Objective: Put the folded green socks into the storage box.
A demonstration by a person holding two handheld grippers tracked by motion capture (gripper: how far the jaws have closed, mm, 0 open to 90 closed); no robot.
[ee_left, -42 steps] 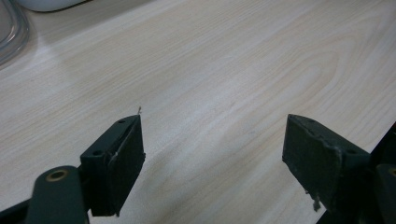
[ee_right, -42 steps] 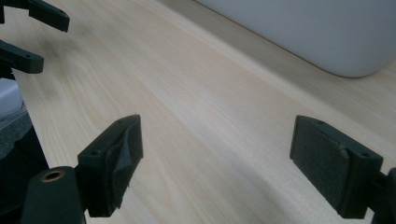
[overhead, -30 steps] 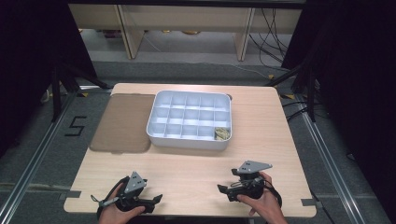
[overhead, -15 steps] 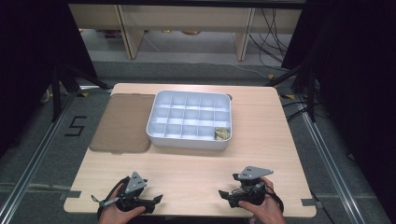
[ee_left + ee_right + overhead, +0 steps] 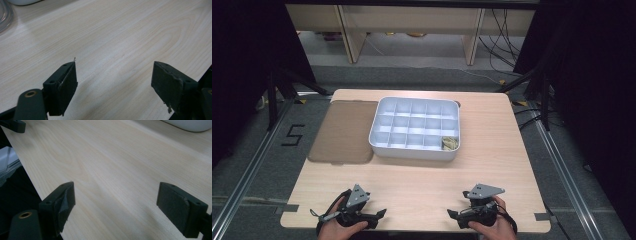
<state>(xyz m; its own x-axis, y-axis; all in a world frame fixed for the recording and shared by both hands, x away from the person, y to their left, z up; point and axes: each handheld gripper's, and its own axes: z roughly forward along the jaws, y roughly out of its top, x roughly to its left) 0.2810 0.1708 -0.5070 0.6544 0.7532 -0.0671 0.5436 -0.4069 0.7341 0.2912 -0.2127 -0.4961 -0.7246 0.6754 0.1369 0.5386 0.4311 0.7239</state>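
A white compartment tray (image 5: 415, 128) stands at the middle of the wooden table (image 5: 492, 150); a small yellowish item (image 5: 449, 143) lies in its near right compartment. My left gripper (image 5: 379, 216) rests low at the table's near left edge, pointing right, its jaws wide apart over bare wood (image 5: 113, 75). My right gripper (image 5: 452, 216) sits at the near right edge, pointing left, also open with nothing between its jaws (image 5: 115, 202).
A flat brown lid (image 5: 343, 131) lies left of the tray, touching its side. In the left gripper view the tray's rim (image 5: 22, 2) and a clear edge (image 5: 5, 15) show at top left. The table's near edge (image 5: 27, 177) drops off close to the right gripper.
The right gripper has drawn back toward the table's near edge. The left gripper has hardly moved.
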